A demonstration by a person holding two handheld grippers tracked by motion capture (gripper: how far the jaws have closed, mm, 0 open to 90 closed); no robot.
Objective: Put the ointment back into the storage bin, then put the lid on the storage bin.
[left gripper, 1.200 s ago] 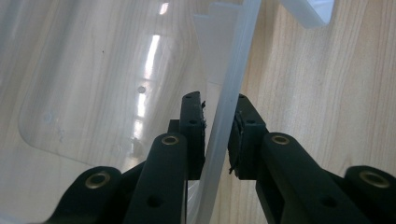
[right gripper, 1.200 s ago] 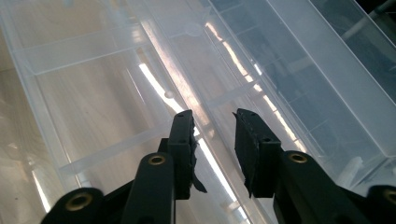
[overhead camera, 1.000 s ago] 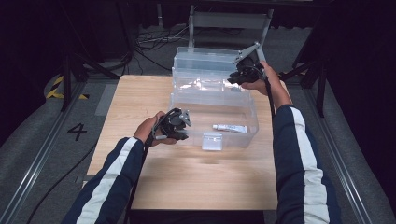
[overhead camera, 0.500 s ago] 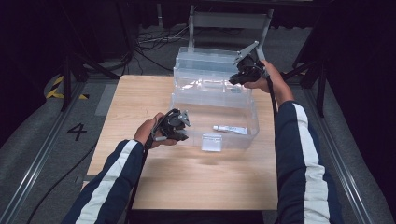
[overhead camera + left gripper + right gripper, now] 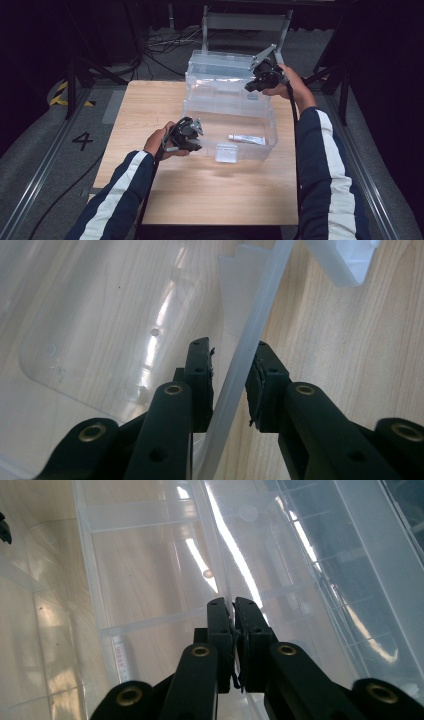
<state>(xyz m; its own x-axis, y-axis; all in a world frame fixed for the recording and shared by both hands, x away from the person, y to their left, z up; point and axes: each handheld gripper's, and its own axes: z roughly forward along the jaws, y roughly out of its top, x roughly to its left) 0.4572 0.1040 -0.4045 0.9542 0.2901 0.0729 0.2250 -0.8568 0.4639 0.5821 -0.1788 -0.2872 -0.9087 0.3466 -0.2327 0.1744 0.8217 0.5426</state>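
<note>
Box: clear tiered plastic organiser at the far middle of the table, trays fanned open; white tube in its bottom tray.
Left tongs: straddle the bottom tray's rim, pads barely parted from it; probably to steady the box.
Right tongs: just closed on a thin tray wall, likely to swing a tier.
Surface: pale wood grain.
Room: dark, grey floor, cables behind.
</note>
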